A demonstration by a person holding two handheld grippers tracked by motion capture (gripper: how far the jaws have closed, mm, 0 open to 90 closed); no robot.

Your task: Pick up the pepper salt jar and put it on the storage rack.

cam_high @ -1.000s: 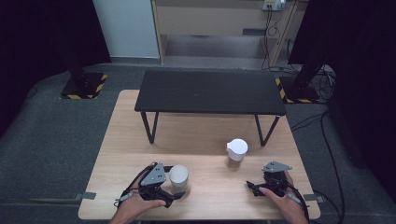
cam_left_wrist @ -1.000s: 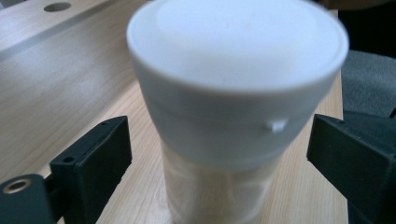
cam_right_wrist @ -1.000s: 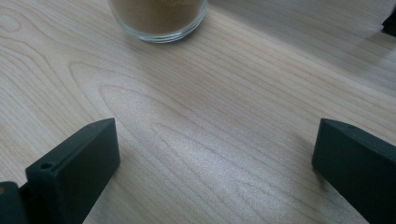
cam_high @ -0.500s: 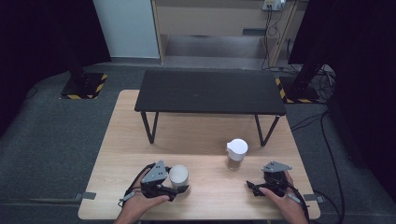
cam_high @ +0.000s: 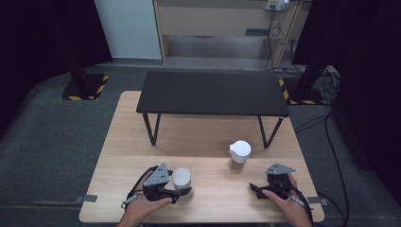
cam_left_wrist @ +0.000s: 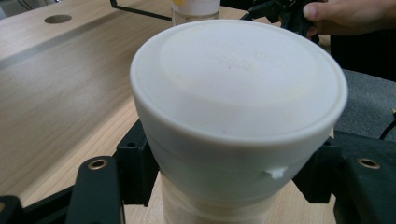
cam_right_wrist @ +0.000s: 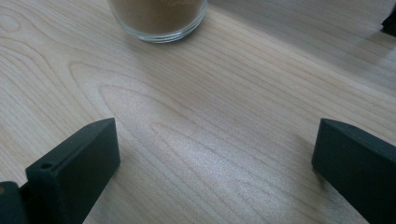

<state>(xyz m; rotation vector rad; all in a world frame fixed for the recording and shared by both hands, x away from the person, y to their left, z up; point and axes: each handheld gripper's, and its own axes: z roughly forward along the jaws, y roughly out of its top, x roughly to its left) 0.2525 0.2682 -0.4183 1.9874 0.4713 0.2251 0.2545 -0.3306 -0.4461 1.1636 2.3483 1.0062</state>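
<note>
A jar with a white lid [cam_high: 181, 177] stands near the wooden table's front edge, and my left gripper [cam_high: 182, 185] is shut on it. In the left gripper view the white lid [cam_left_wrist: 238, 79] looms close, with a black pad [cam_left_wrist: 135, 161] pressed to the jar wall on each side below it. A second glass jar [cam_high: 239, 155], white-lidded and holding something brown, stands to the right. My right gripper [cam_high: 256, 191] rests open at the front right, its jaws pointing left. Its two jaws stand wide apart over bare wood [cam_right_wrist: 210, 158], with the glass jar's base [cam_right_wrist: 156, 21] just ahead.
A low black table [cam_high: 213, 92] on thin legs stands across the far half of the wooden table [cam_high: 123, 142]. In the left gripper view the person's other hand [cam_left_wrist: 345, 14] and its gripper show beyond the jar. Dark floor and cables surround the table.
My left gripper has shifted slightly around the white-lidded jar and its far jaw now reaches past it. The jar and the right gripper have stayed in place.
</note>
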